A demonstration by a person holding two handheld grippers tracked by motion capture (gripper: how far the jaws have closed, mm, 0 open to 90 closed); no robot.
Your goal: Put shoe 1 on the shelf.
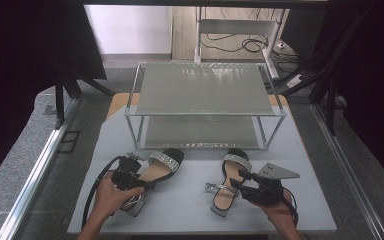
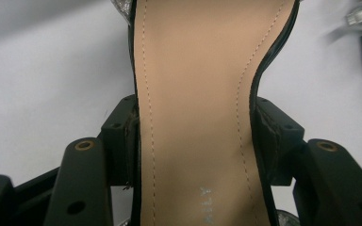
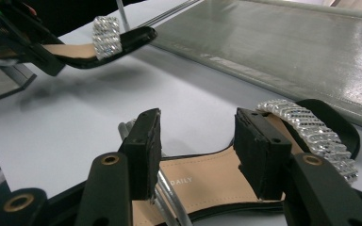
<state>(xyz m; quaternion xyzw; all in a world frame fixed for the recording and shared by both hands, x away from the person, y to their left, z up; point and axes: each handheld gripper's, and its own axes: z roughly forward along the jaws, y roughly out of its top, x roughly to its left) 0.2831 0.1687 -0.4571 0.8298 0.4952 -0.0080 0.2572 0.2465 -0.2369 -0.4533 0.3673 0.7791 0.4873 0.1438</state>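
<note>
High view | rack (image 1: 205, 90) shelves bare | left gripper (image 1: 130, 175) clamps left sandal (image 1: 157, 167)

"daily" printed on right sandal insole (image 3: 202, 181) — left's illegible.

I am working at a pale grey table (image 1: 190, 205), and a two-tier metal shoe rack (image 1: 205, 107) is standing on its far half. Just in front of the rack, toward its right end, a black sandal (image 1: 230, 182) with a rhinestone strap is lying flat on the tabletop, toe pointing at the rack. In front of the rack's left end, a matching sandal (image 1: 155, 172) is hanging toe-up, its toe clear of the tabletop.
</note>
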